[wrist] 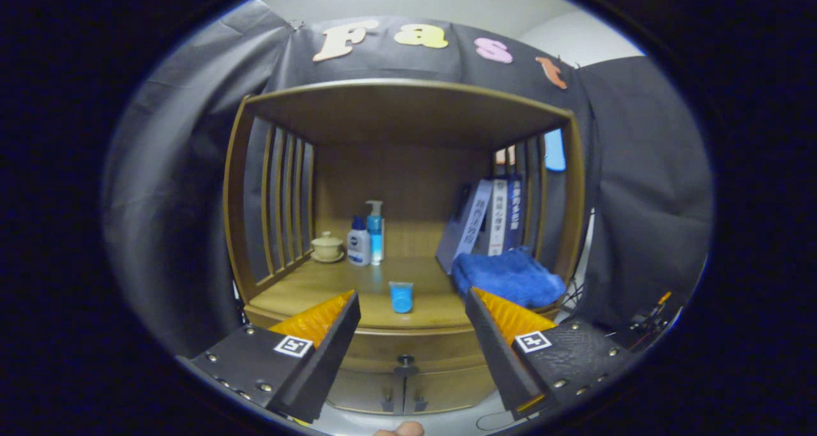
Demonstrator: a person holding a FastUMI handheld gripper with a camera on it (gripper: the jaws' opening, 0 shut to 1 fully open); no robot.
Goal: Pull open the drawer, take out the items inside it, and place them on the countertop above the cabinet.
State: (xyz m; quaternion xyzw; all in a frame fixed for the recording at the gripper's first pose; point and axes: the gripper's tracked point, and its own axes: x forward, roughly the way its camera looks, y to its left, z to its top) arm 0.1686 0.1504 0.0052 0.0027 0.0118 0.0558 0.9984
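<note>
The shallow wooden drawer (pixel 408 346) with its dark round knob (pixel 406 360) sits closed just beyond my spread, empty gripper (pixel 412 318), a small blue cup (pixel 401 296) on the countertop (pixel 332 289) above, fitting either unopened or reclosed.

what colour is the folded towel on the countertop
Blue; the towel shows best in the gripper view, beyond the open fingers.
</note>
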